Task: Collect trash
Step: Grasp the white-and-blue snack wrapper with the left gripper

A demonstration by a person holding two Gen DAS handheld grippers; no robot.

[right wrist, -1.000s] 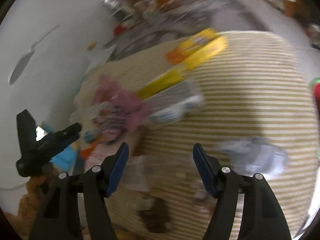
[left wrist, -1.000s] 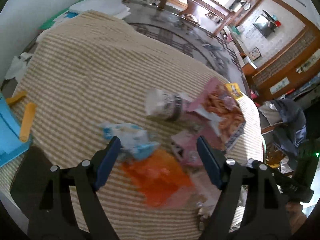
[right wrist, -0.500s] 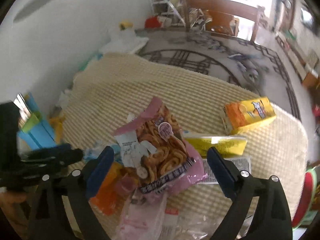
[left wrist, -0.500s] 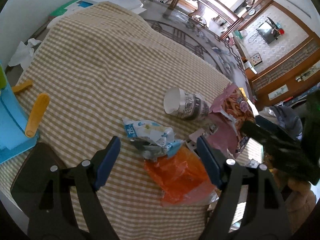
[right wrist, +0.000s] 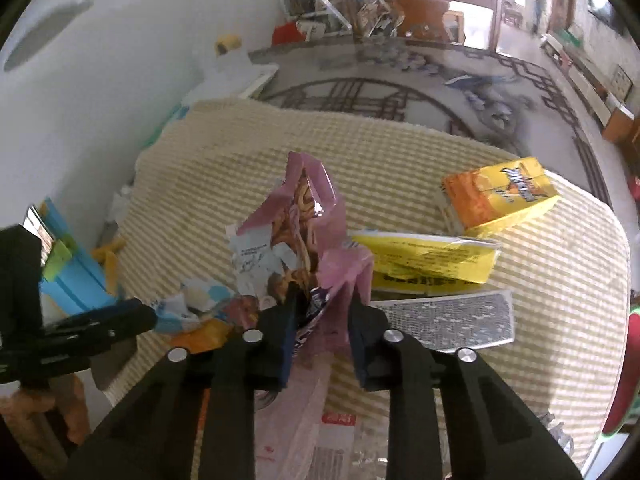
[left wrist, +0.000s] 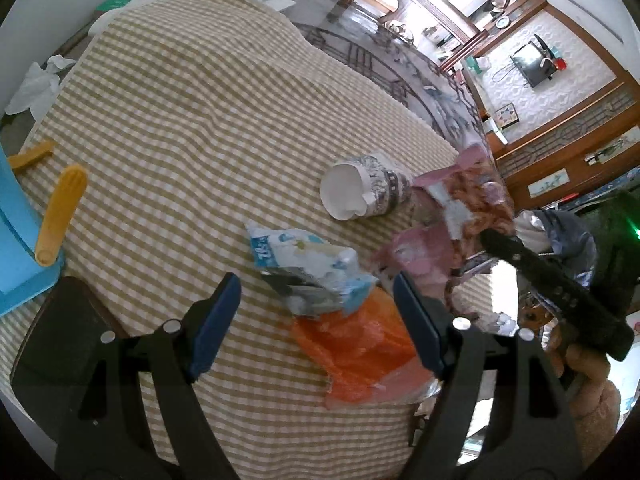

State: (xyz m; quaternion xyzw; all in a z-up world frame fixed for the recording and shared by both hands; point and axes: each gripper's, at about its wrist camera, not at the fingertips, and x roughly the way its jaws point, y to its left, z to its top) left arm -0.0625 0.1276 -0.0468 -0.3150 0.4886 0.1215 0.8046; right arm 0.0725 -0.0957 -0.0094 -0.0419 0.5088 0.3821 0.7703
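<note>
Left wrist view: the left gripper (left wrist: 316, 312) hovers low in the frame with its blue-padded fingers (left wrist: 214, 318) spread wide and holding nothing. Between and just beyond the fingertips lies a crumpled blue-and-white wrapper (left wrist: 308, 272), partly overlapping an orange plastic bag (left wrist: 360, 356) at lower centre. Right of centre a paper cup (left wrist: 366, 194) lies on its side, its white mouth facing the camera. All rest on a tan checked tablecloth (left wrist: 180, 112). At the left edge stands a blue bin (left wrist: 16, 240) with a yellow handle (left wrist: 60, 220); a white crumpled tissue (left wrist: 36, 84) sits at upper left, off the cloth.

Right wrist view: the right gripper (right wrist: 322, 320), at lower centre, has its fingers drawn close and pinching the lower end of a pink snack bag (right wrist: 298, 232), which stands up in the middle of the frame, its top end raised off the cloth. To its right lie a flattened yellow carton (right wrist: 432, 258), a silver foil pack (right wrist: 452, 320) below it, and an orange-and-yellow box (right wrist: 500, 200) in the upper right. In the left wrist view the same pink bag appears at centre right, beside the cup, with the right gripper's black body in front of it.
</note>
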